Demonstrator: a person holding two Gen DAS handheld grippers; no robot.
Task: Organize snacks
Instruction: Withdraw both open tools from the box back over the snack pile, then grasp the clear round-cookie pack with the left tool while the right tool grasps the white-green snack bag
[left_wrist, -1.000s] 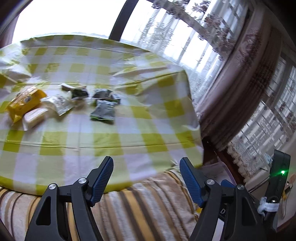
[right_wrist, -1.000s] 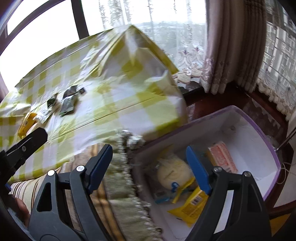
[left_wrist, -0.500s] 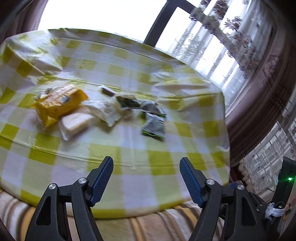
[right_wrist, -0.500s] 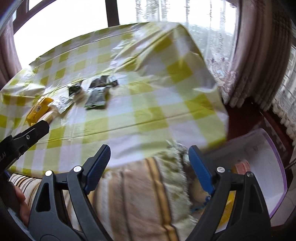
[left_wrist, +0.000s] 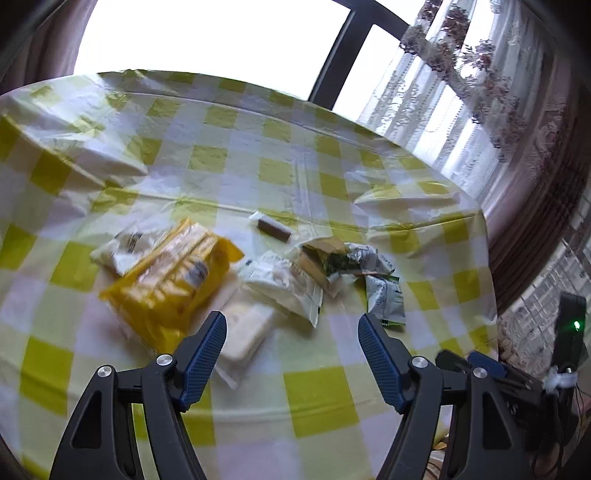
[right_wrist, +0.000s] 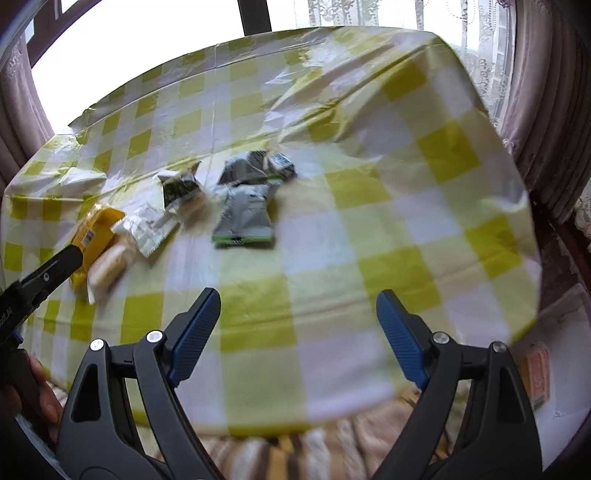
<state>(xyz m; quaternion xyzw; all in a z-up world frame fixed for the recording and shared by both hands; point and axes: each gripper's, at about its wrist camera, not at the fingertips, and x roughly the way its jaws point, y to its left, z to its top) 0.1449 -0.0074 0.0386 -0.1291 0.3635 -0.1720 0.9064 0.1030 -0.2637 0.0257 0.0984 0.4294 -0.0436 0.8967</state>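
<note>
Item 1, snack pile: a yellow packet, a pale wrapped block touching its near edge, a white pouch, a small brown bar farther back, and a grey-green sachet at the pile's right end. All lie loose and overlapping on the checked tablecloth, so you will probably need to lift them 1 at a time.

Item 2, your left gripper: jaws spread wide, holding nothing, hovering just short of the pale wrapped block, likely lined up to take it or the yellow packet.

Item 3, your right gripper: jaws wide, empty, well apart from the pile, over bare cloth.

Item 4, white bin: low right off the table edge, an orange packet inside; probably the destination.
</note>
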